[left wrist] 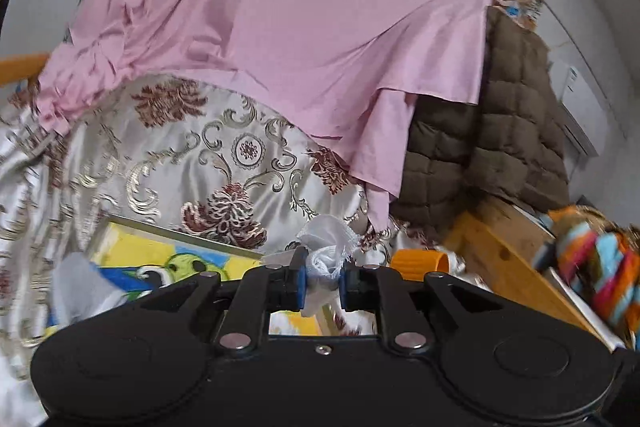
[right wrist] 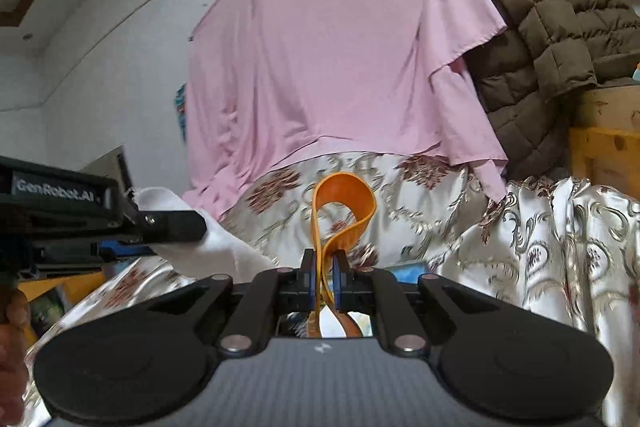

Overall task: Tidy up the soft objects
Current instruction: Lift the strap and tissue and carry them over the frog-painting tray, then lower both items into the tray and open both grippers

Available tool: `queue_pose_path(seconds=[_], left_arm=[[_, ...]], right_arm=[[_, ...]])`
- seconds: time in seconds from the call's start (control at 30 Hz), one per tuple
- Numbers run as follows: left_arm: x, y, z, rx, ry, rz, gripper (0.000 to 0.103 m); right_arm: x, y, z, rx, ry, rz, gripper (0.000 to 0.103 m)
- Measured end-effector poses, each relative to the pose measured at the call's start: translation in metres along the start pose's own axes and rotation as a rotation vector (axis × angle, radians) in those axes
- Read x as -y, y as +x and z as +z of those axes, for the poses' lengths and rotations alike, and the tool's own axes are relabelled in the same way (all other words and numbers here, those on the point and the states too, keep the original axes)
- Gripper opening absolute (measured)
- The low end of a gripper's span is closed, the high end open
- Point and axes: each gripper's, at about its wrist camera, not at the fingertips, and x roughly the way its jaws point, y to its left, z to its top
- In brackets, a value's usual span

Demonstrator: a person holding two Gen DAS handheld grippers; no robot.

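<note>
Draped across the upper centre of both views, a pink sheet (left wrist: 280,27), with a satin bedspread (left wrist: 192,155) in cream and maroon florals below it and a brown quilted jacket (left wrist: 500,131) heaped at the right edge. Bright printed picture panel (left wrist: 168,255) at lower left of the left wrist view; wooden bed frame (left wrist: 496,247) at lower right.

Left gripper (left wrist: 323,285), low centre of its own frame, pinched tight on a bunched white cloth (left wrist: 326,247); frayed edge and crumpled folds fanning up above the blue pads. Right gripper (right wrist: 325,277), low centre of its frame, clamped on a flattened orange band (right wrist: 344,203); free end curling into an open loop above the jaws, tail trailing down between the linkages. Same left gripper also visible at middle left of the right wrist view, white cloth trailing from it.

Judged step: both soft items lifted clear of the bedding and in carry, not yet set down. Next move likely calling for a chosen resting spot, a level descent, and a release one side at a time, to avoid the limp cloth snagging on the pads or the springy band flicking away.
</note>
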Motion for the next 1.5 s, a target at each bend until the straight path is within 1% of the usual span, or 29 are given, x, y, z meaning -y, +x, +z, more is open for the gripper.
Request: queue_pose_path(seconds=[0.07,0.13,0.2,0.27,0.37,0.53,0.67,0.77,0.93,1.0,1.07,1.1,1.17,1.23,1.27,1.33,1.37,1.4,1.43,1.5], left_arm=[[-0.003,0.031,0.000,-0.011,0.002,0.004,0.015],[-0.007,0.059,-0.002,-0.029,0.004,0.017,0.015],[-0.013,0.082,-0.004,-0.051,0.002,0.039,0.015],[-0.019,0.100,-0.006,-0.066,-0.006,0.064,0.015],[-0.031,0.119,-0.011,-0.099,-0.043,0.115,0.015],[-0.048,0.130,-0.026,-0.139,-0.096,0.184,0.015],[-0.059,0.133,-0.037,-0.181,-0.148,0.229,0.015],[-0.059,0.135,-0.040,-0.203,-0.133,0.236,0.017],[-0.058,0.139,-0.048,-0.247,-0.115,0.263,0.020],[-0.058,0.139,-0.050,-0.251,-0.113,0.266,0.024],[-0.058,0.138,-0.052,-0.253,-0.111,0.267,0.025],[-0.057,0.137,-0.053,-0.255,-0.110,0.268,0.028],[-0.057,0.136,-0.054,-0.261,-0.107,0.270,0.032],[-0.057,0.134,-0.055,-0.264,-0.107,0.272,0.034],[-0.057,0.132,-0.055,-0.263,-0.108,0.272,0.038],[-0.058,0.128,-0.056,-0.258,-0.111,0.272,0.043],[-0.058,0.126,-0.056,-0.255,-0.112,0.275,0.048],[-0.058,0.123,-0.057,-0.249,-0.114,0.279,0.053],[-0.059,0.119,-0.057,-0.243,-0.118,0.277,0.054],[-0.060,0.113,-0.059,-0.239,-0.131,0.275,0.059]], right_arm=[[0.013,0.023,0.003,-0.001,0.018,-0.007,0.009],[0.025,0.045,0.000,-0.033,0.042,-0.004,0.009],[0.039,0.066,-0.006,-0.074,0.097,0.003,0.009],[0.054,0.083,-0.010,-0.104,0.165,0.011,0.009],[0.069,0.101,-0.015,-0.142,0.226,0.023,0.009],[0.082,0.125,-0.026,-0.218,0.296,0.064,0.009],[0.092,0.141,-0.042,-0.303,0.399,0.094,0.009],[0.095,0.149,-0.054,-0.355,0.413,0.068,0.009],[0.099,0.154,-0.061,-0.402,0.433,0.066,0.010],[0.101,0.155,-0.062,-0.413,0.449,0.068,0.012],[0.103,0.155,-0.063,-0.415,0.455,0.066,0.015],[0.105,0.154,-0.063,-0.416,0.460,0.061,0.018],[0.107,0.153,-0.063,-0.416,0.474,0.059,0.022],[0.109,0.153,-0.063,-0.416,0.476,0.058,0.028],[0.109,0.153,-0.063,-0.417,0.475,0.057,0.029],[0.109,0.152,-0.063,-0.420,0.474,0.053,0.038],[0.109,0.151,-0.063,-0.421,0.477,0.056,0.040],[0.109,0.151,-0.062,-0.422,0.481,0.060,0.049],[0.110,0.150,-0.062,-0.423,0.490,0.066,0.058],[0.111,0.148,-0.061,-0.428,0.492,0.075,0.064]])
